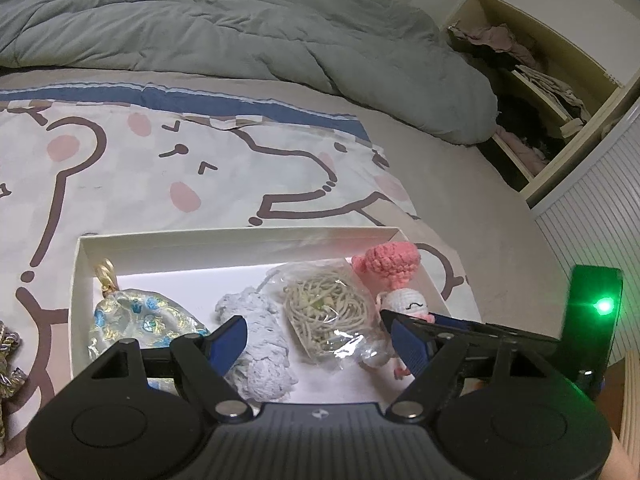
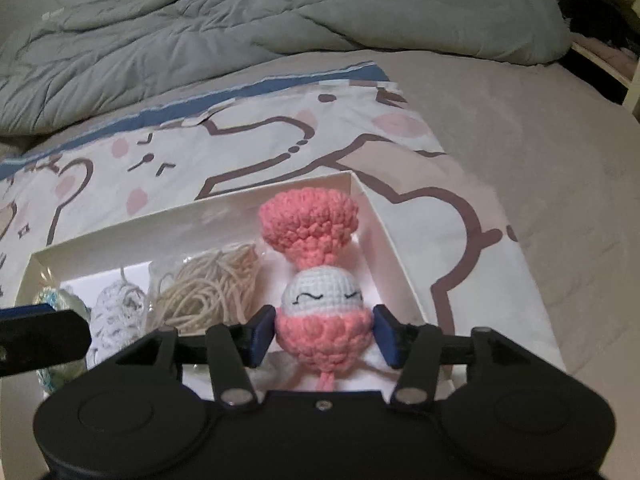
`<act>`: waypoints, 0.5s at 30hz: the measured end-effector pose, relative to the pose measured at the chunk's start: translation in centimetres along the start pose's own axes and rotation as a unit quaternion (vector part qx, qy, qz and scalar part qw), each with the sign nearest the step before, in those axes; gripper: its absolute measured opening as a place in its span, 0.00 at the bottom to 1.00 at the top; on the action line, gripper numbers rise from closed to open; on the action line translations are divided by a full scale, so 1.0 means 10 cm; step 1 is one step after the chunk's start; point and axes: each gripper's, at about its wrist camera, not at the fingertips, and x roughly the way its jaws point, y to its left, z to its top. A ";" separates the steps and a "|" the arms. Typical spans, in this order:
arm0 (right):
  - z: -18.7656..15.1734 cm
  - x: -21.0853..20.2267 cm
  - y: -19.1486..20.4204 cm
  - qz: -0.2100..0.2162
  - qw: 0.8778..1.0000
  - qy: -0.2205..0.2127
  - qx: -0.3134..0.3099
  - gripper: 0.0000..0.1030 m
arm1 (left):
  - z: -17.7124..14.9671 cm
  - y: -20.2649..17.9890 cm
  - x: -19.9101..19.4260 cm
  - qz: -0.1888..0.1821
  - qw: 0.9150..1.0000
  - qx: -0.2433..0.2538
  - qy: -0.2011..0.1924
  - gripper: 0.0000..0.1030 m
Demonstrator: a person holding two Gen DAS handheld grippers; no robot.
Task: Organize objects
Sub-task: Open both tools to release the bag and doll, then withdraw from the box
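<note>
A white cardboard box (image 1: 240, 242) lies on the bed. In it lie a patterned pouch with a gold clasp (image 1: 140, 318), a grey-white crocheted piece (image 1: 260, 344), a plastic bag of beige cord (image 1: 332, 312) and a pink and white crocheted doll (image 1: 394, 276). My left gripper (image 1: 316, 334) is open and empty over the box's near side. My right gripper (image 2: 324, 330) has its jaws on either side of the doll (image 2: 320, 300) at the box's right end (image 2: 384, 240); the pads (image 2: 264, 338) sit at the doll's pink lower part, with slight gaps.
The box rests on a cartoon-print sheet (image 1: 160, 168). A rumpled grey-green duvet (image 1: 240, 28) lies behind. An open shelf unit with clothes (image 1: 532, 92) stands at right. A gold-toned trinket (image 1: 8, 348) lies left of the box.
</note>
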 end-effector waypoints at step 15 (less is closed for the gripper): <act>0.04 -0.31 -0.25 0.047 0.998 -0.007 0.042 0.53 | 0.00 -0.04 -0.08 0.003 1.000 0.006 0.003 0.77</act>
